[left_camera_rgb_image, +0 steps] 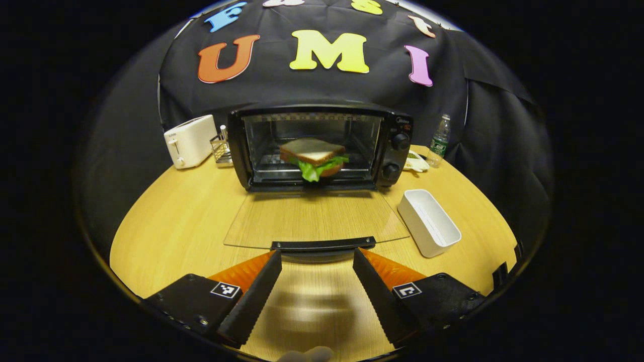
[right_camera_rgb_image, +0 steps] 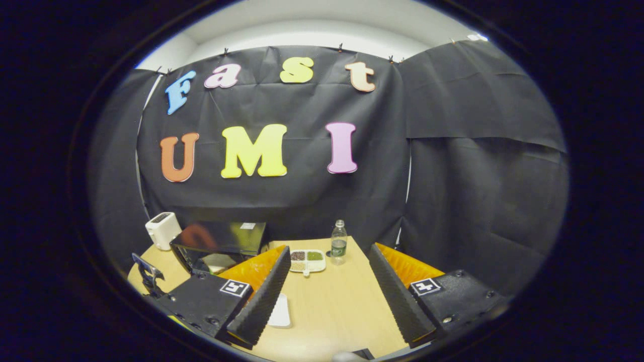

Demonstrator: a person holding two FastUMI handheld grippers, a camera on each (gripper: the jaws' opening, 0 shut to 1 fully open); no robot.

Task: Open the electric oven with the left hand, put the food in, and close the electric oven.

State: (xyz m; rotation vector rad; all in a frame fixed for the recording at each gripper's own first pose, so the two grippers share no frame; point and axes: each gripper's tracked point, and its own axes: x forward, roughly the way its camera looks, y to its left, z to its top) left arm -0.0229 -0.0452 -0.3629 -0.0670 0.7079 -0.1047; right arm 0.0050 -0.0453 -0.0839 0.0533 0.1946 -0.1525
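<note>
Glass oven door [left_camera_rgb_image: 314, 218] lies flat mid-frame, stiff, hinged, breakable; take its handle [left_camera_rgb_image: 323, 245], lower centre. Left gripper [left_camera_rgb_image: 317, 266] and right gripper [right_camera_rgb_image: 327, 281] both gape wide, empty.

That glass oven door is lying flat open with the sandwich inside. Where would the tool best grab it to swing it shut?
Probably by the dark handle bar along the front edge of the door. It lies crosswise just ahead of the open left tool, so coming straight from the front and pinching it from above and below, then lifting, looks best.
</note>
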